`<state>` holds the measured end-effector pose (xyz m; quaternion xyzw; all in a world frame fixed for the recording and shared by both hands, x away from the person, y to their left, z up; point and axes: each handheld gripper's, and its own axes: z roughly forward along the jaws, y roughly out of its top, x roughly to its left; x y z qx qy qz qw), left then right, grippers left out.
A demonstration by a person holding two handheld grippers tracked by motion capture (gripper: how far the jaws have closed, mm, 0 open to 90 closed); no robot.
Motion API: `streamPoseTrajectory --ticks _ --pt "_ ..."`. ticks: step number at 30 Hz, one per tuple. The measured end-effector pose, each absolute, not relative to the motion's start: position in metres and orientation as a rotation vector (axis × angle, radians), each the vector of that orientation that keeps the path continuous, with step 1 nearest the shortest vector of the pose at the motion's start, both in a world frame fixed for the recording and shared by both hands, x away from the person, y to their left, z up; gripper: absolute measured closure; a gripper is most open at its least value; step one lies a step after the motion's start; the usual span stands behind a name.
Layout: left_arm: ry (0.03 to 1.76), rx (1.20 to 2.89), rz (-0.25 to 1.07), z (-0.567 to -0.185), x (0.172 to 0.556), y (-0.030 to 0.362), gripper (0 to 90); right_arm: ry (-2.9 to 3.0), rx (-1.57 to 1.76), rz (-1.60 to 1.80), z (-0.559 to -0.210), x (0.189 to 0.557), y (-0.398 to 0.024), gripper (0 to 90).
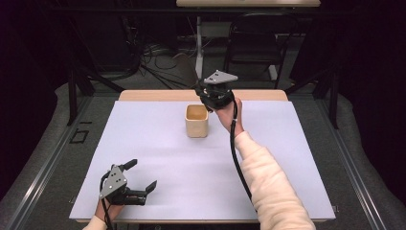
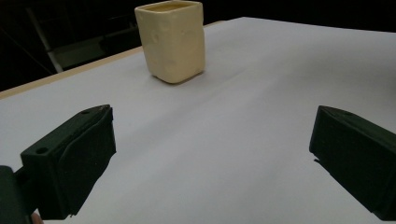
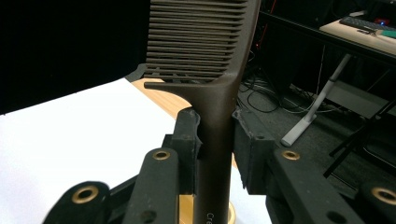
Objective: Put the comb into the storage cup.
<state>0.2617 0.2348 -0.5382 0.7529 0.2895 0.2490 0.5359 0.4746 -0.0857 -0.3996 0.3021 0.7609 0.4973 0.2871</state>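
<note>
The comb (image 3: 212, 70) stands upright in the right tool (image 3: 215, 140), its handle pinched between the 2 jaws just below the teeth, which point to 9 o'clock in the right gripper view. At the bottom of that view the handle's lower end runs down to a pale yellow rim, so the comb seems to be at or in the mouth of the cup (image 1: 197, 120); whether it rests on the bottom is hidden. In the high view the right tool (image 1: 214, 98) hangs at about 1 o'clock of the cup, touching or just above its far corner.

The step in hand looks like standing the comb in the cup or drawing it out of it. To do it well, keep the handle plumb and move straight along its length, so it does not lever against the rim: the cup is small, stands free on the white table (image 1: 158, 158) and would likely tip or slide under a sideways push. If setting down, let go only once the comb's weight is on the cup.

The left tool (image 1: 138, 184) rests at 7 o'clock of the cup, well apart, jaws spread wide and holding nothing; it could come up to steady the cup (image 2: 171, 41).
</note>
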Motion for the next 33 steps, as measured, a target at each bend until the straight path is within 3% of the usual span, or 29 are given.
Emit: streamPoseTrajectory --ticks 33 --pt "0.691 1.791 0.593 -0.538 0.262 0.235 0.5 1.988 0.811 1.405 -0.405 0.485 -0.072 71.7"
